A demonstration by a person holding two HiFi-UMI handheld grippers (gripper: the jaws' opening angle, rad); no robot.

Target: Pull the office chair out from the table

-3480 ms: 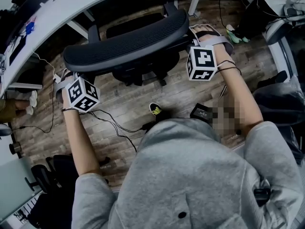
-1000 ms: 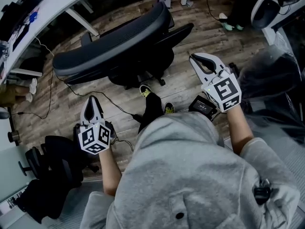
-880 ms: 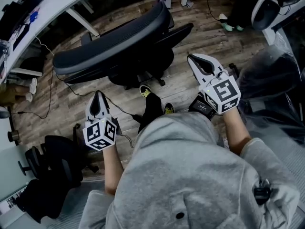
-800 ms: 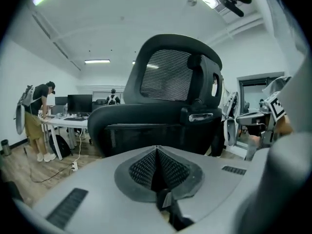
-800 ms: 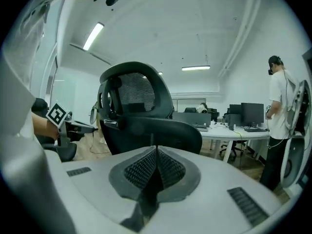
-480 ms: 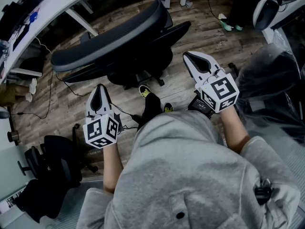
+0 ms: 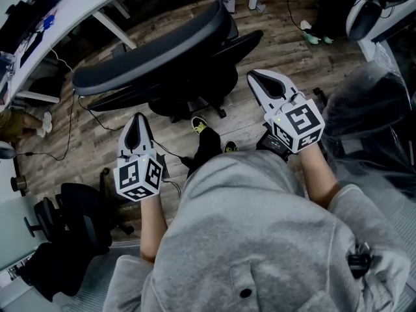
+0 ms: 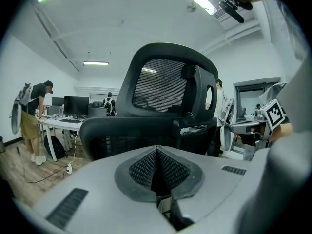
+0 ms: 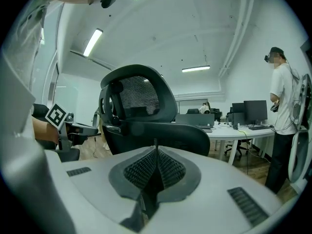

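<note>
- Nearest, the left gripper (image 7: 136, 121) and the right gripper (image 7: 253, 78) were held above the wooden floor (image 7: 279, 51), each with its jaws pressed together on nothing and neither touching the chair.
- Just beyond them the office chair (image 7: 156, 57) was seen, its backrest turned toward the grippers. It stood out on the floor, near the table but, as far as could be told, no longer under it.
- The chair was judged heavy yet easy to roll. Its mesh back was expected to give, while the stiff top rim of the backrest was judged the surest hold, taken at both ends.
- A cable (image 7: 97, 117) lying near the base was judged a possible snag.
- Farthest, the white table (image 7: 71, 12) was seen along the upper left.
</note>
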